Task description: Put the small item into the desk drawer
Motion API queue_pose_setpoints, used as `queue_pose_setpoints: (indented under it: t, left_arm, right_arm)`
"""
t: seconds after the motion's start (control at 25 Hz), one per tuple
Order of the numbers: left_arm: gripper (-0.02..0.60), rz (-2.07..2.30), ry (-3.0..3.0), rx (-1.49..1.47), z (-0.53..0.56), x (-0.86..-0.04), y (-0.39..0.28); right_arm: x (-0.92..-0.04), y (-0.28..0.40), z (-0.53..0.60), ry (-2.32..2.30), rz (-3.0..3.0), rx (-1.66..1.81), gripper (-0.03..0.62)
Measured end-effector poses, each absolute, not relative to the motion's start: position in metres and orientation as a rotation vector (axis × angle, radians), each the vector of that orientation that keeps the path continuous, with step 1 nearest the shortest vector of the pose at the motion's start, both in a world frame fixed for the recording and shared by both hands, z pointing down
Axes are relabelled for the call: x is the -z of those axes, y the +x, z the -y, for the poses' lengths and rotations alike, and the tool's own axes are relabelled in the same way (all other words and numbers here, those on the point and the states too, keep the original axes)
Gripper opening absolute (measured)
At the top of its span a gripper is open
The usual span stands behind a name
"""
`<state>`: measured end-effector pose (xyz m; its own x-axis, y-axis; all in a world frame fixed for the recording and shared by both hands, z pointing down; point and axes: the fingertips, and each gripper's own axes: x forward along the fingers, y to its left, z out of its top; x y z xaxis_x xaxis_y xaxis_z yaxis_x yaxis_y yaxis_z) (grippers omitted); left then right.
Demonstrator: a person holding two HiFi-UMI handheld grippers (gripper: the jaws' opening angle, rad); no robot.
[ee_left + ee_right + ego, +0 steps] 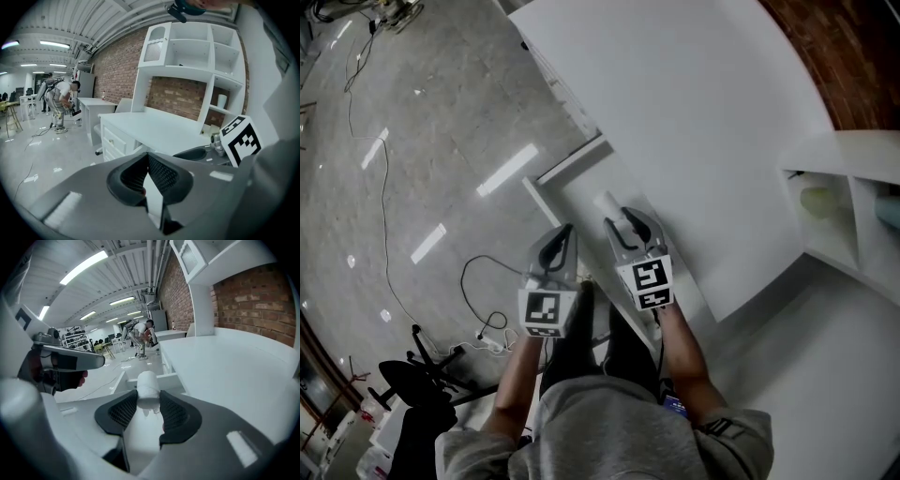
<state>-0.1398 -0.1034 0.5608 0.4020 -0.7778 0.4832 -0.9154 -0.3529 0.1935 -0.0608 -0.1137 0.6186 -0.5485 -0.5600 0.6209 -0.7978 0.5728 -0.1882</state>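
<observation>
Roll (607, 203), small, white, cylindrical, is pinched between right gripper (628, 225) pads. Long axis is run forward along jaws, tip poised over open desk drawer (546, 202), just below and ahead. Left gripper (561, 246) is empty, jaws pressed together, near drawer's left wall. White desktop (694, 122), glossy grey floor (422, 169), brick wall (853, 56) noted.

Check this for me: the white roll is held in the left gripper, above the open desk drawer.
Wrong gripper. The white roll is held in the right gripper, above the open desk drawer. The right gripper view shows it clamped between that gripper's jaws. The left gripper has nothing between its jaws.
</observation>
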Motion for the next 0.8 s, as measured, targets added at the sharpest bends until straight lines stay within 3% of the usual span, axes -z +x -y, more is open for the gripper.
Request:
queue_pose_setpoints:
  t: [0.8]
  left_arm:
    - [0.012,1.405,2.177,-0.471,0.096,-0.617,-0.148]
  right_arm:
    - [-0.721,-0.077,0.126,1.049,2.223,-0.704,0.161]
